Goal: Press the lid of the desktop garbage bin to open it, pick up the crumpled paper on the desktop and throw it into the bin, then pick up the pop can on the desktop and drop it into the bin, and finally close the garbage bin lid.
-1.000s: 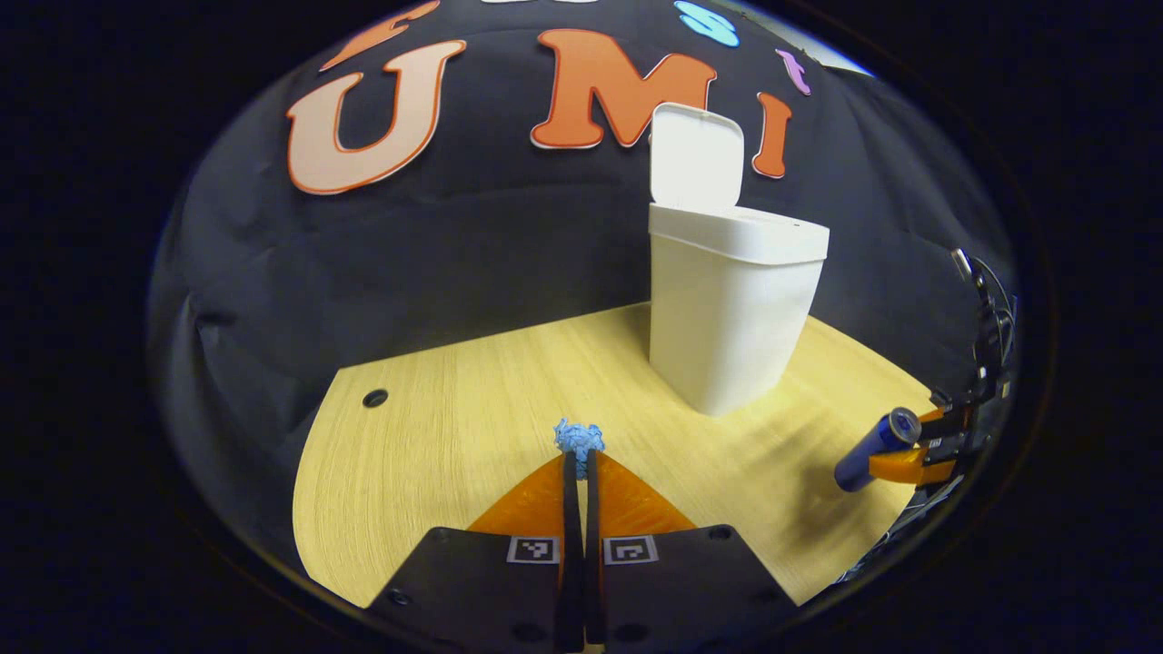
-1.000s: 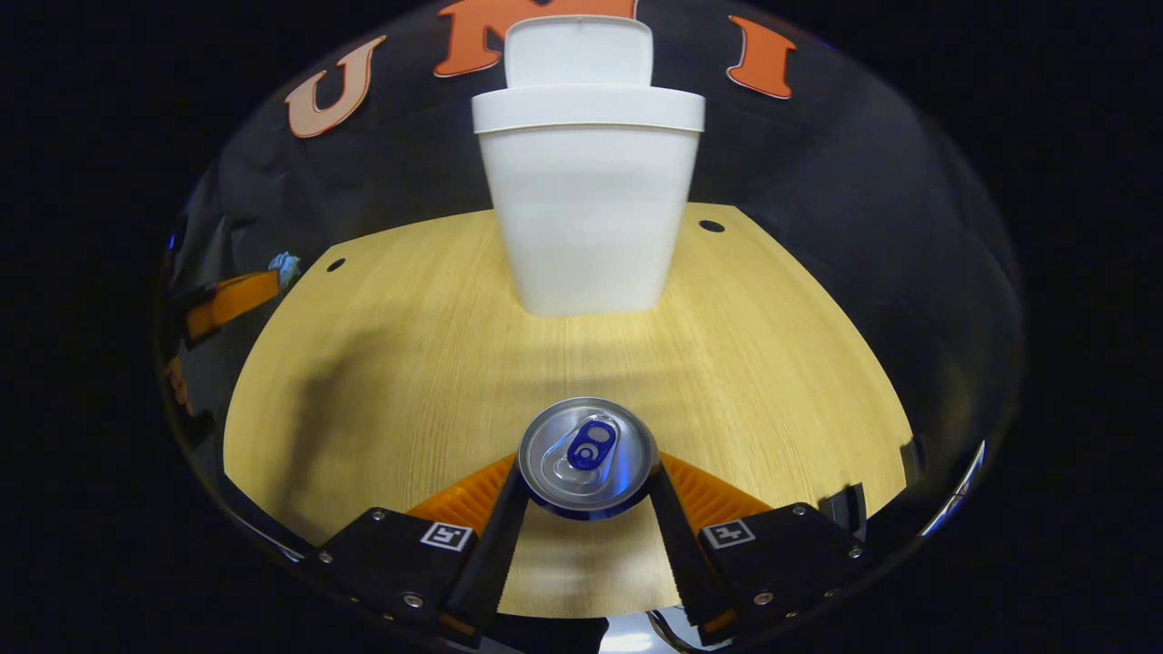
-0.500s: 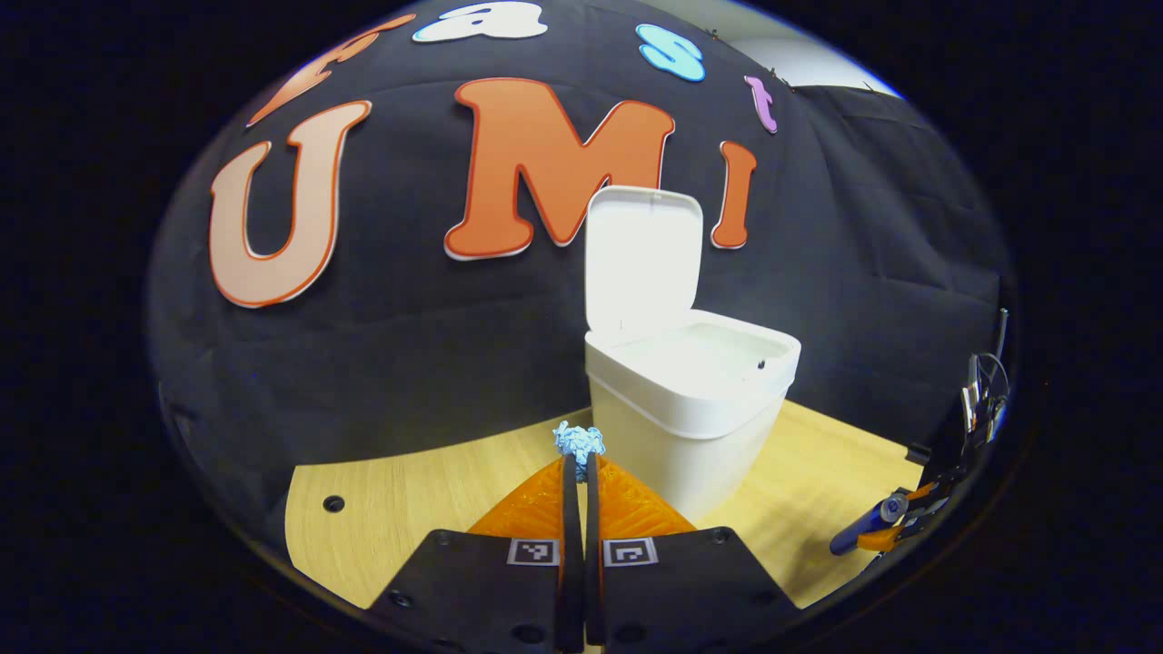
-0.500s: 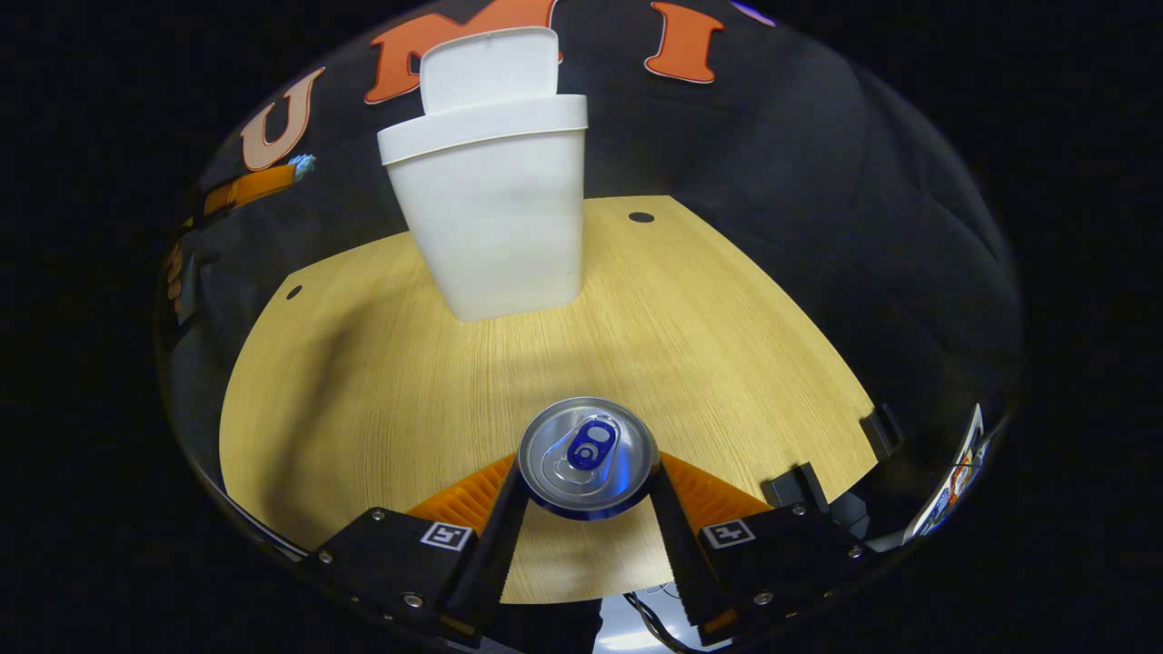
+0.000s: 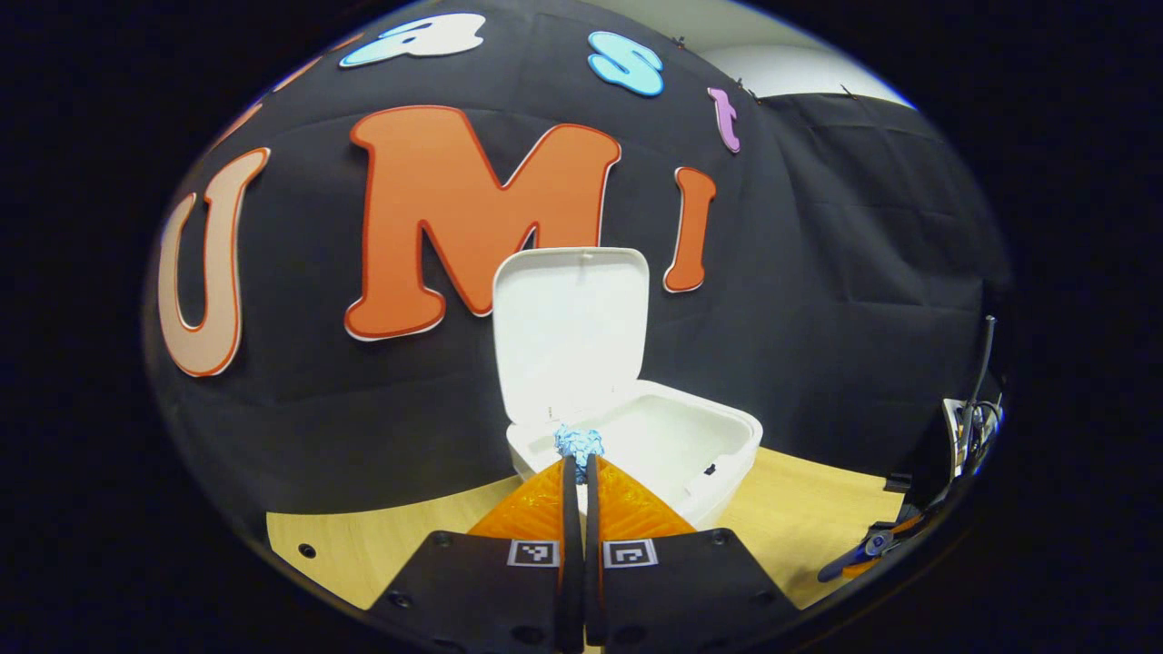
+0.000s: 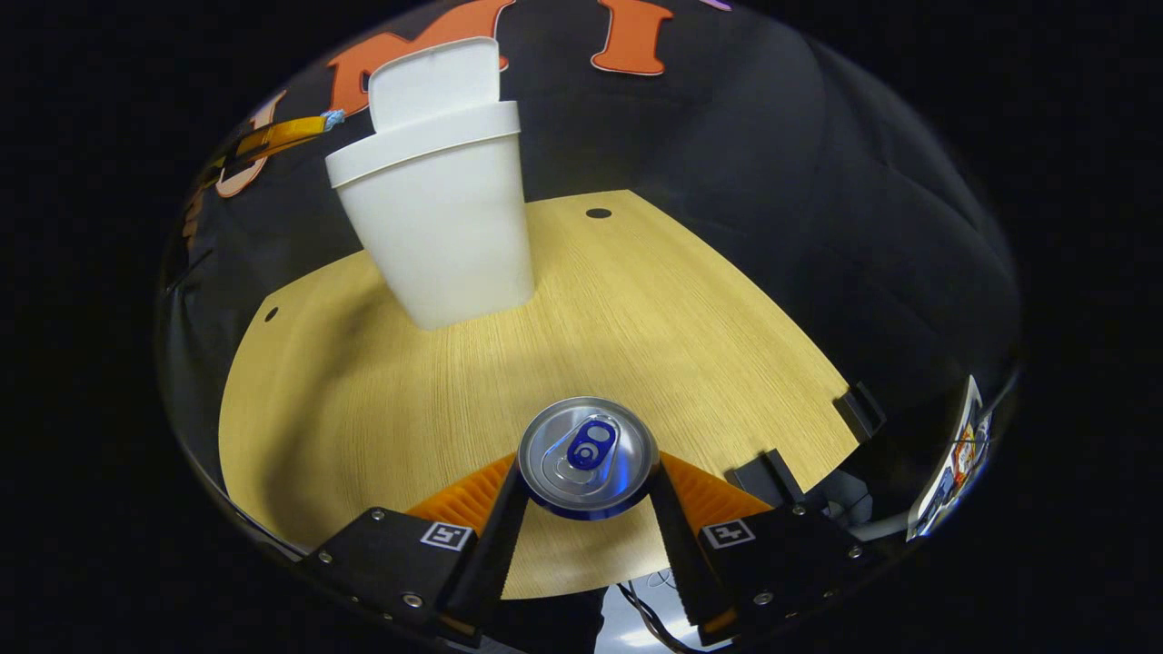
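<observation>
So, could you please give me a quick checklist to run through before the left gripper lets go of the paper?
1. Bin lid upright, open: ok.
2. Crumpled blue paper pinched in left gripper: ok.
3. Paper over the white bin opening: it lines up with the near rim, cannot tell.
4. Bin opening unobstructed: ok.
5. Pop can held in right gripper, away from the bin: ok.

It was a recording booth rather than a home: black cloth [image 5: 845, 272] hung as the wall behind a pale wood-grain desktop [image 6: 636, 318] with round cable holes [image 6: 598, 213], and loose cables [image 5: 977, 422] gathered at one side.
</observation>
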The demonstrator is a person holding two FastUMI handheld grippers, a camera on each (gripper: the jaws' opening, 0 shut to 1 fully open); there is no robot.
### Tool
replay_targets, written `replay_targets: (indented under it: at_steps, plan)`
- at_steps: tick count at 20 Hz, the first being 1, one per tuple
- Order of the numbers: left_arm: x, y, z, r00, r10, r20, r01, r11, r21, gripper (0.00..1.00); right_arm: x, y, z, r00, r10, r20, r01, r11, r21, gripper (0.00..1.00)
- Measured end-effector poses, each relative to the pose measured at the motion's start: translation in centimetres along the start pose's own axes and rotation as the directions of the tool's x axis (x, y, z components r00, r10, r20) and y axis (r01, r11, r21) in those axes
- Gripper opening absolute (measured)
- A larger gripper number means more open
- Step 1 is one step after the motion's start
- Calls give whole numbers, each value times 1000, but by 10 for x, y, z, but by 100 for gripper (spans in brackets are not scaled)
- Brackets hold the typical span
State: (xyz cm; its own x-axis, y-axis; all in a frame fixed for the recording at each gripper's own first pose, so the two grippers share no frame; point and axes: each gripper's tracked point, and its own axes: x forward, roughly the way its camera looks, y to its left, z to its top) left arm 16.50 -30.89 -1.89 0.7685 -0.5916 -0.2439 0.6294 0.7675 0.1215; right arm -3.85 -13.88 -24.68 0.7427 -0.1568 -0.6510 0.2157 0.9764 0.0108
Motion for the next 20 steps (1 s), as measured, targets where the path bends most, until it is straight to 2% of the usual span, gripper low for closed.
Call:
replay_targets:
  at_steps: [2,8,10,11,12,13,14,15,16,17,18,20]
  plan:
    - [10,-13,0,1000,-24,-9,24,1000,4,4,-1,-6,-1,1000,-3,-2,3,1000,23,77]
    - [33,-29,-8,998,-38,-58,38,999,4,5,-3,-26,-11,1000,-20,-19,21,997,74,77]
    - [30,-29,-6,998,-34,-53,34,999,-1,13,-2,-32,-14,999,-25,-27,27,996,90,77]
    - [32,-31,-6,998,-34,-51,34,999,-2,14,-3,-33,-16,999,-24,-28,27,995,97,72]
    - [30,-31,-6,998,-31,-49,31,1000,0,18,-3,-35,-16,999,-23,-30,26,995,101,77]
    - [31,-32,-4,999,-31,-45,31,1000,4,21,-3,-36,-15,999,-22,-28,25,995,101,77]
    - [30,-33,-1,999,-38,-36,38,999,2,37,-2,-36,-13,999,-23,-26,25,995,98,72]
    - [30,-34,0,999,-40,-30,40,999,2,46,-2,-37,-12,1000,-21,-22,23,995,97,77]
    - [28,-32,2,999,-30,-22,30,1000,5,64,-3,-36,-9,1000,-18,-17,20,995,97,72]
    - [29,-29,4,1000,-16,-13,16,1000,8,82,-2,-36,-7,1000,-14,-14,15,995,97,77]
    - [27,-24,6,1000,1,-5,0,1000,9,100,-2,-35,-3,1000,-12,-10,12,996,93,77]
    - [20,-19,8,1000,19,1,-19,1000,9,100,-1,-34,3,1000,-6,-3,6,997,81,77]
